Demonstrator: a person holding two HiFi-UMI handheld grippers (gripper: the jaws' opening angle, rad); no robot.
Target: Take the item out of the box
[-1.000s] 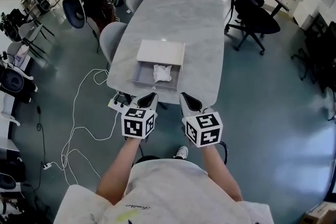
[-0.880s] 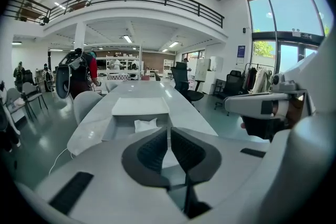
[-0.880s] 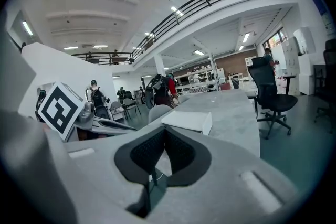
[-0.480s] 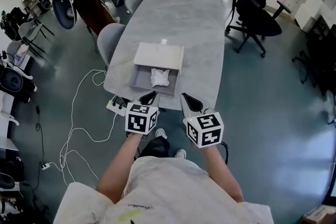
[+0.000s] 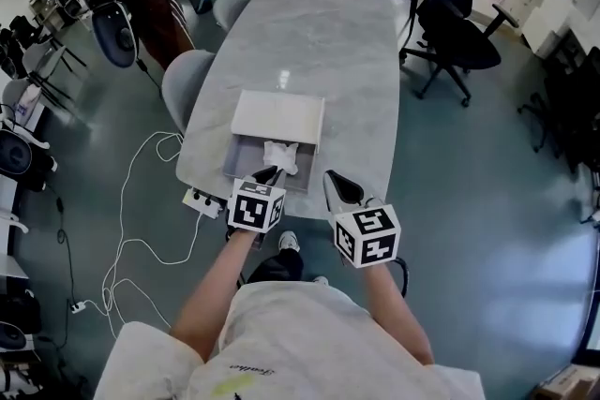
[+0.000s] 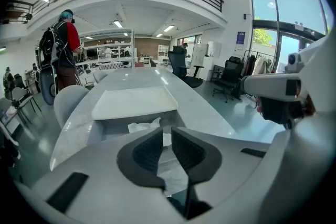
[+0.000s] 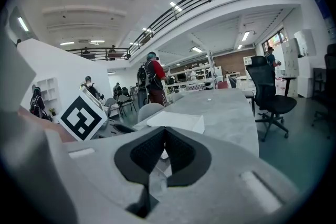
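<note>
The person's forearms reach forward from a pale shirt, and each hand carries a gripper.

The left gripper (image 5: 266, 174) has its fingers clenched to a thin slit with nothing between them. Its tips hang over the near wall of the box (image 5: 236, 166), just short of the item.

The right gripper (image 5: 337, 186) is clenched too and empty, its fingers meeting at the tips. It is held over the near edge of the counter (image 5: 361, 108), beside the box's right side and not touching it.

The grey box is open and stands at the near edge of the counter, toward the near left corner. The item (image 5: 281, 155), a crumpled white wad, lies inside the box in its far half, close to the lid. The white lid (image 5: 278, 116) lies flat across the far end of the box.

On the floor just off the near left corner are a power strip (image 5: 200, 201) and loops of white cable (image 5: 136, 211). A grey chair (image 5: 183, 81) is drawn up to the counter's left edge. Black office chairs (image 5: 459, 23) stand off its right edge, toward the far end. At the far left a person in a red top (image 6: 60, 55) carries a dark backpack.
</note>
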